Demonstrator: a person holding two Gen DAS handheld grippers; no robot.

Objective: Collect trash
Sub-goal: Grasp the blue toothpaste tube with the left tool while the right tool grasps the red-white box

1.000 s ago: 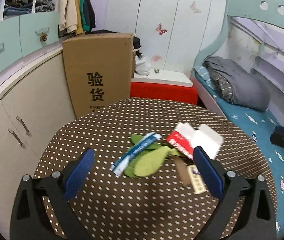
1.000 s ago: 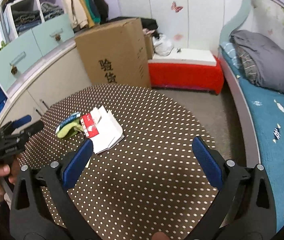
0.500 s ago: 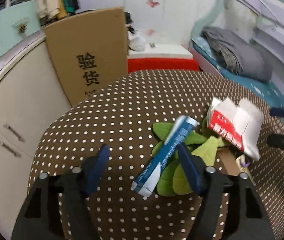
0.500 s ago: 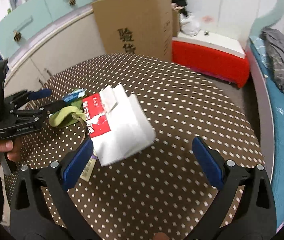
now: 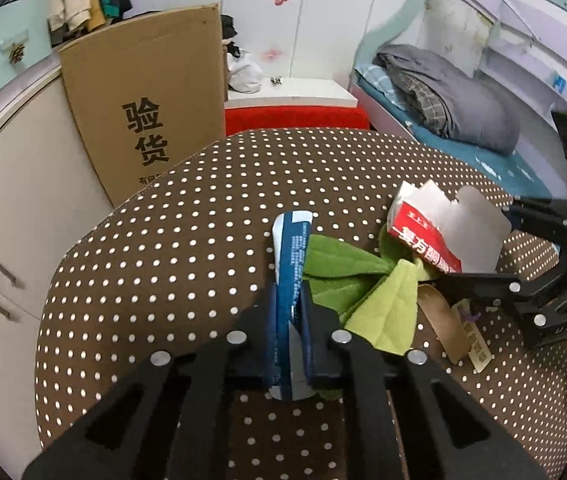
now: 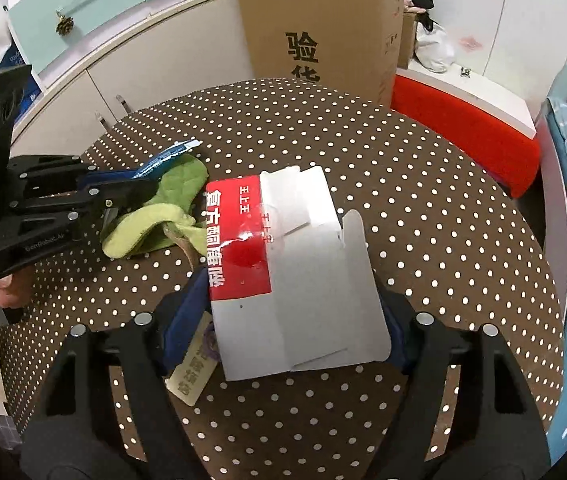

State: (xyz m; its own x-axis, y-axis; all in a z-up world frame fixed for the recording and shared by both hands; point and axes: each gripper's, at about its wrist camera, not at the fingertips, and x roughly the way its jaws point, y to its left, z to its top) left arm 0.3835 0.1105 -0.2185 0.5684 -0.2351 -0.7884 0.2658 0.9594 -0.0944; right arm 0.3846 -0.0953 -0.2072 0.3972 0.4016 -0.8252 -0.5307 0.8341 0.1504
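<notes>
On the round counter (image 5: 187, 240), covered in brown cloth with white dots, the trash lies in a small heap. The left gripper (image 5: 288, 320) has its jaws pressed together on a blue-and-white tube (image 5: 292, 248), long and flat, with small white print along its blue side; its far end rests just beside green leaf-shaped felt pieces (image 5: 379, 300). Beside these lies a flattened red-and-white carton (image 6: 283, 264), with white lettering on a red band, plain grey-white flaps and a glossy strip of tape across the middle. The right gripper (image 6: 287, 320) has the carton between its blue pads while its jaws are closing; whether they already press on it I cannot tell. A tan paper tag (image 6: 191, 364) lies partly under the carton's near-left corner.
</notes>
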